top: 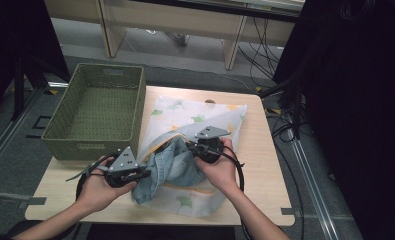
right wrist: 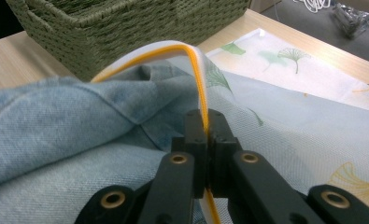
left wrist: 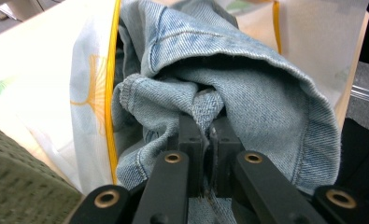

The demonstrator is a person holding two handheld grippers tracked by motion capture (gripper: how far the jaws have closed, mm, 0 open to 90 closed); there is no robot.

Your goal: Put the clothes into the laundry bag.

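Observation:
A white mesh bag (top: pixel 195 117) printed with green and yellow leaves lies on the wooden table (top: pixel 260 150). Its yellow-edged mouth faces the person. A light blue denim garment (top: pixel 172 167) sits half inside that mouth. My left gripper (top: pixel 144 173) is shut on a fold of the denim (left wrist: pixel 205 100) near the opening. My right gripper (top: pixel 191 148) is shut on the bag's yellow rim (right wrist: pixel 202 100) and holds that edge lifted above the denim (right wrist: pixel 56 121). Both hands are close together at the table's front.
A green woven basket (top: pixel 97 110) stands at the table's left rear, touching the bag's left side; its wall (right wrist: pixel 126 28) is near the lifted rim. Cables (top: pixel 265 55) trail on the floor beyond the table. Bare wood lies right of the bag.

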